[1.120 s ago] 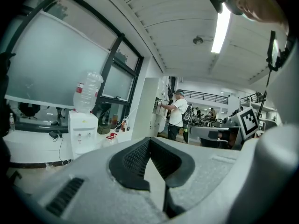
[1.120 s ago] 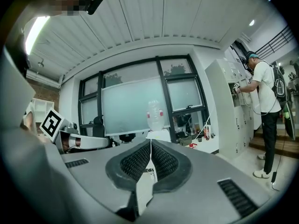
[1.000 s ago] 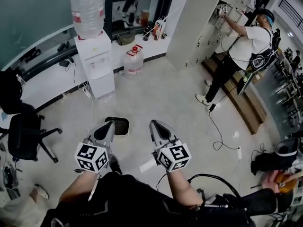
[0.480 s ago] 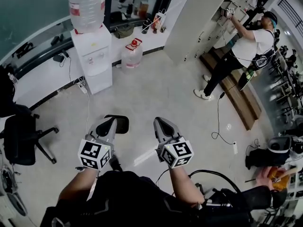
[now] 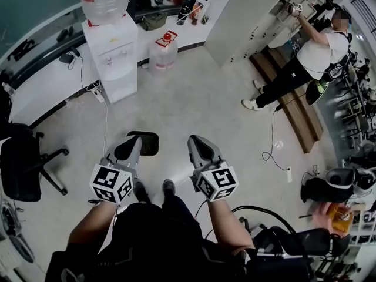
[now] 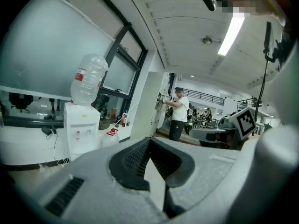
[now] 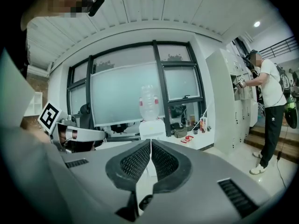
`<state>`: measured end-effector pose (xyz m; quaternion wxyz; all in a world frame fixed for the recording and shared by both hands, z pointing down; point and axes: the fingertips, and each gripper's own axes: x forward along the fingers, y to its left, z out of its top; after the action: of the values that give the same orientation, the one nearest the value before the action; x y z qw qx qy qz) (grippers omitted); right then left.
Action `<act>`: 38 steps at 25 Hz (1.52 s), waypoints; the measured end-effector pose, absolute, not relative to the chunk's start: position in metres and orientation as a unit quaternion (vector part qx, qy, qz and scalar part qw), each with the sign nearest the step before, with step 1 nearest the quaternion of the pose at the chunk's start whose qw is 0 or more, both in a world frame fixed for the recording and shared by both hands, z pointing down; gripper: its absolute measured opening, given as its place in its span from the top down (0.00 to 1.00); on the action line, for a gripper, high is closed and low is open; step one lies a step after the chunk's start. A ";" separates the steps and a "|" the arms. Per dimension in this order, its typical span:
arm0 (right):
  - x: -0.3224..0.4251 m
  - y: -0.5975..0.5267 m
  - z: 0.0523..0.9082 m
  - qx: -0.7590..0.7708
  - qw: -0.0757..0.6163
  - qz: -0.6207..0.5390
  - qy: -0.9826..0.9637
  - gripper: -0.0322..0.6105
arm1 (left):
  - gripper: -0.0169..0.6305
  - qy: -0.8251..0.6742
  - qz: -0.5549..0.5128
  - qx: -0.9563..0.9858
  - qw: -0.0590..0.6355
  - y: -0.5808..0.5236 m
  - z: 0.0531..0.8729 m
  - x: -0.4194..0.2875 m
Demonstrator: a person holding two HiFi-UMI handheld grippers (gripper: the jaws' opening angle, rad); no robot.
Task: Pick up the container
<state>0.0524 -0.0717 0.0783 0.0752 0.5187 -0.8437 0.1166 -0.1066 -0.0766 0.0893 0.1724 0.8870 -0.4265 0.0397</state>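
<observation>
Over on my side's left, the left claw (image 5: pixel 133 144) is clamped shut on nothing — the black container (image 5: pixel 150 143) sits on the floor (image 5: pixel 194 93) just past its tip. Right claw (image 5: pixel 197 143) is closed and empty too — another person (image 5: pixel 311 51) stands well off at the cabinets (image 5: pixel 258 16).

Water bottle (image 5: pixel 104 0) top beyond frame edge

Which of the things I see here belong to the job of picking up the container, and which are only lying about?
Job:
- left tongs, shut and empty
- right tongs, shut and empty
- black bin just ahead, possibly the container

Lying about:
- water dispenser
- spare water jug
- office chair
- floor cable
</observation>
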 end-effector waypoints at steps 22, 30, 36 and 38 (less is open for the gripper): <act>0.118 -0.157 0.200 0.460 0.103 0.173 -0.865 0.94 | 0.96 -0.487 0.102 0.839 0.219 -0.138 0.202 -0.037; 0.123 -0.172 0.285 0.438 0.126 0.202 -0.867 0.93 | 0.96 -0.523 0.116 0.808 0.246 -0.140 0.275 -0.045; 0.119 -0.177 0.350 0.433 0.150 0.214 -0.863 0.93 | 0.96 -0.528 0.125 0.800 0.257 -0.138 0.328 -0.051; 0.117 -0.176 0.369 0.433 0.160 0.219 -0.860 0.93 | 0.96 -0.525 0.128 0.799 0.265 -0.136 0.346 -0.051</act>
<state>0.1174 -0.1755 0.3692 0.1596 0.4331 -0.8596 0.2193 -0.0515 -0.1357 0.3459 0.2651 0.7986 -0.5250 0.1279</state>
